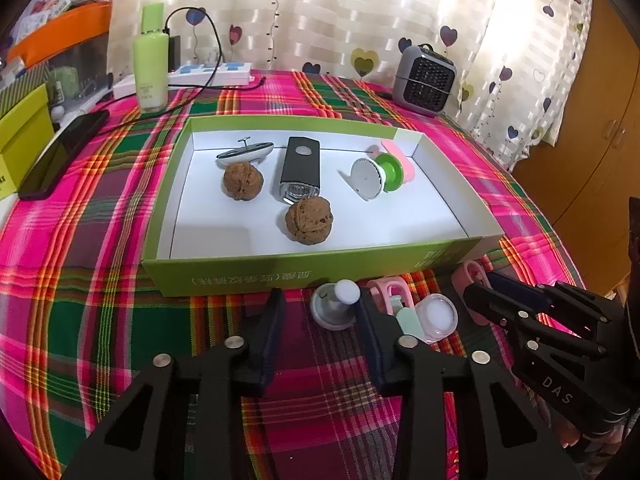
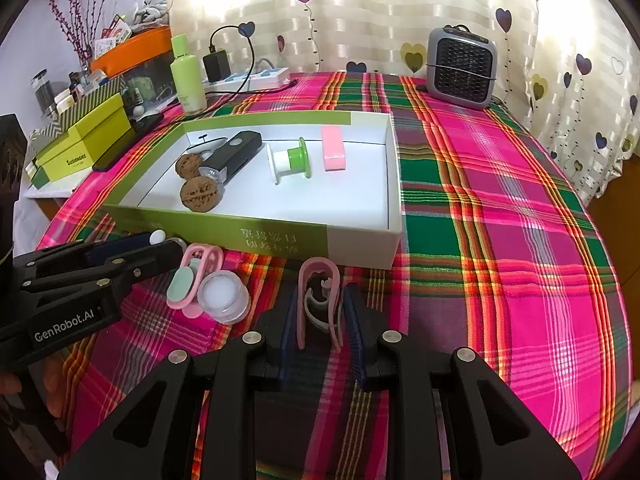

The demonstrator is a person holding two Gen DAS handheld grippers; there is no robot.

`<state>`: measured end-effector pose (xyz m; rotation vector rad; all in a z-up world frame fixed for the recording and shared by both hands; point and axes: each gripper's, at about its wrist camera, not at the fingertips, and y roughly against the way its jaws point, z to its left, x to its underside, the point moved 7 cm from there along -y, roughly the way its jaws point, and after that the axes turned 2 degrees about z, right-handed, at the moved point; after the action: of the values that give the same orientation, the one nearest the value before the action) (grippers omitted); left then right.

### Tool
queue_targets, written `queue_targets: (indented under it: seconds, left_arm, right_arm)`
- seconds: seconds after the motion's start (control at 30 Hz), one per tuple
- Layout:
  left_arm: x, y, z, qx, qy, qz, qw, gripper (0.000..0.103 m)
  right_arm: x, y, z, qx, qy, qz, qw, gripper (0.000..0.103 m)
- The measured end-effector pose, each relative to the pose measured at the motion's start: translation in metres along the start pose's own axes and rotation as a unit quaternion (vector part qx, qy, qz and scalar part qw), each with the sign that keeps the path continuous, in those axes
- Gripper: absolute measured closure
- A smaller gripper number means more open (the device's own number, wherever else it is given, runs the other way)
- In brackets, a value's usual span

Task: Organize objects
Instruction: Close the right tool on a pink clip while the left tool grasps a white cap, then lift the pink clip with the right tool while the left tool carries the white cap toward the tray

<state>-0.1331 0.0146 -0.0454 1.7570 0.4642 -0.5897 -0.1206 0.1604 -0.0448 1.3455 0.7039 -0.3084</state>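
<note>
Right wrist view: the pink clip [image 2: 318,300] is clamped by the right gripper [image 2: 322,320], the grey-and-white knob [image 1: 334,306] sits between the left gripper's [image 1: 320,312] narrowed jaws, and transfer into the green box [image 2: 280,236] is judged next.

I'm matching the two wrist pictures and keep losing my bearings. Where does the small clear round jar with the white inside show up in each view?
Left wrist view: the small clear round jar lies low and right of centre, on the plaid cloth in front of the green box.
Right wrist view: the jar lies low and left of centre, beside the left gripper's arm.
Shared landmark: the green-walled cardboard box just behind it.
</note>
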Motion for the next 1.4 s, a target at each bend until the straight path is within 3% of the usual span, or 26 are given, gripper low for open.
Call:
queue_targets:
  seconds: [0.07, 0.17, 1.4]
  left_arm:
    - [0.0008, 0.0006, -0.0006, 0.005, 0.001, 0.001, 1.0000, 0.079]
    - [0.0009, 0.0006, -0.0006, 0.006, 0.002, 0.001, 1.0000, 0.081]
    - [0.0010, 0.0028, -0.0011, 0.012, 0.012, 0.001, 0.9999, 0.081]
  right_arm:
    - [-0.0002, -0.0002, 0.0004, 0.000, 0.000, 0.000, 1.000, 0.079]
    - [0.0006, -0.0010, 0.0007, 0.000, 0.000, 0.003, 1.000, 0.079]
    - [0.0010, -0.0024, 0.0008, -0.016, -0.002, 0.010, 1.000, 0.079]
